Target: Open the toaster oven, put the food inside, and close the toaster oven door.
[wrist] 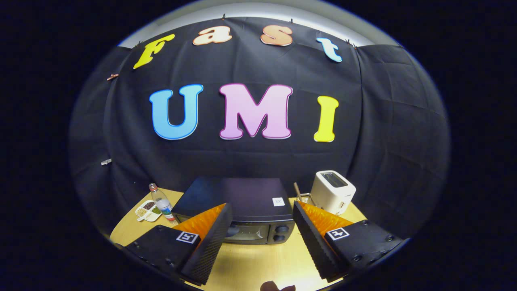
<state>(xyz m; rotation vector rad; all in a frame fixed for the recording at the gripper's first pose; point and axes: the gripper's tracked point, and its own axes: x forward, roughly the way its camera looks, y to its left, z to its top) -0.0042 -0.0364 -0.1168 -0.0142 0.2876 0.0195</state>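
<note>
A black toaster oven (242,200) stands on the wooden table (258,262) just beyond the fingers, its glass door (247,233) shut and two knobs (281,233) on the right of its front. My gripper (261,214) hangs above the table in front of the oven, open wide, nothing between its fingers. A small brown piece of food (276,287) lies on the table below and between the fingers, near the table's front, partly cut off.
A white pop-up toaster (332,191) sits right of the oven, with a wooden stick (298,191) beside it. Left of the oven stand a clear bottle (162,204) and a white divided dish (148,211) of small foods. Black cloth walls close the back.
</note>
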